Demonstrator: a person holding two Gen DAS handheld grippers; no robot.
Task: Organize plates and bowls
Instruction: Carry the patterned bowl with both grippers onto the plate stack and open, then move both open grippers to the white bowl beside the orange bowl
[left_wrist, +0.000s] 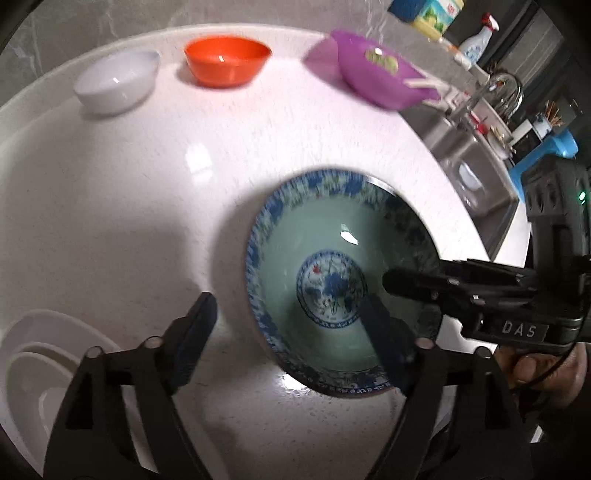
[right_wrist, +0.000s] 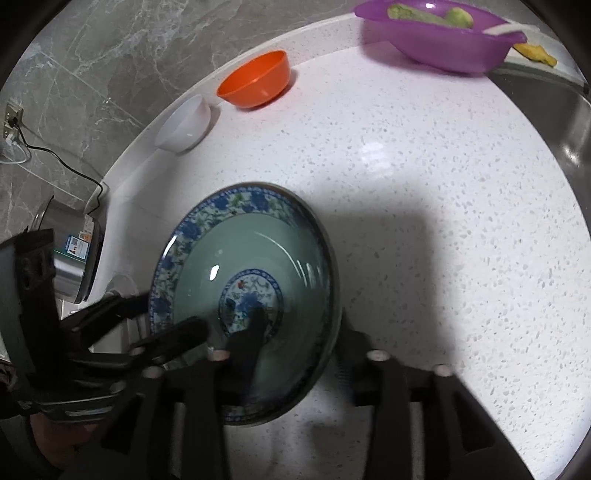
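White speckled countertop (right_wrist: 424, 206) carries a blue-patterned glazed ceramic bowl (right_wrist: 255, 258) mid-surface. Left gripper (left_wrist: 291, 332) and right gripper (right_wrist: 299, 350) straddle its rim with jaws apart, unclamped. Likely heavy, slippery, breakable; pinch the rim.

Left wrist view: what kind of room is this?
Most likely a home kitchen: a steel sink with a tap beside the white speckled counter, a spray bottle behind it, and bowls such as the orange bowl set out.

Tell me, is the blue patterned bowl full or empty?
Empty: the blue patterned bowl shows its bare green inside and painted flower bottom, with nothing in it.
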